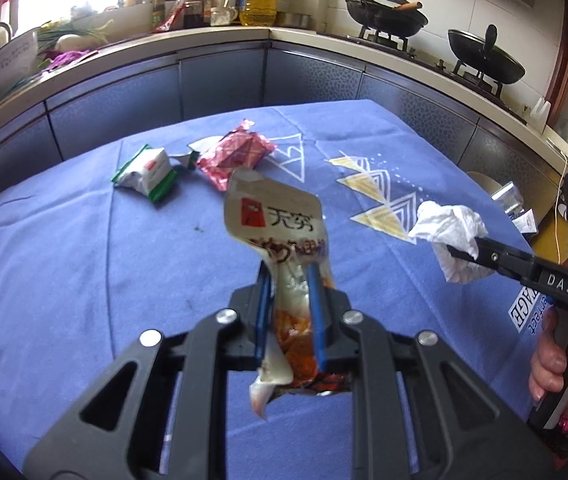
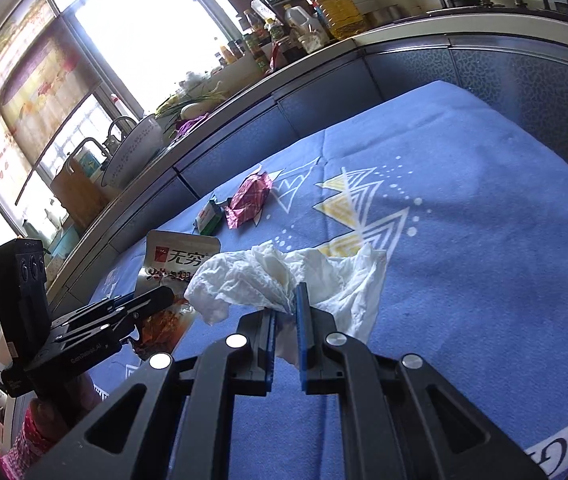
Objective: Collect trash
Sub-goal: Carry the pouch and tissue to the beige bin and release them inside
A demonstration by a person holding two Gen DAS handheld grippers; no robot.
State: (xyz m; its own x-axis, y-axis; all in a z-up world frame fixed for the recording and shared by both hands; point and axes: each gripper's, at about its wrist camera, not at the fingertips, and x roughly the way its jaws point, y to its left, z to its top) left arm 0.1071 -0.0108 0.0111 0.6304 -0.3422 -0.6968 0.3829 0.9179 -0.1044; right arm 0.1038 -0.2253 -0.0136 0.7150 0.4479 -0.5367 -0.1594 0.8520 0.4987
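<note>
Trash so far: snack pouch [image 1: 280,248] clamped in the left tool [image 1: 290,300], crumpled tissue [image 2: 284,276] pinched in the right tool [image 2: 286,320], both held above the blue-clothed counter [image 1: 64,260]. Pink wrapper [image 1: 236,152] and green-white packet [image 1: 146,174] are lying near the counter's far edge. Tissue's only caught by a corner, so it might slip loose. No bin anywhere in view.

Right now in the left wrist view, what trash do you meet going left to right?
Green-and-white snack packet on the blue cloth → pink foil wrapper → beige printed food pouch clamped in the left gripper → crumpled white tissue held by the right gripper.
</note>
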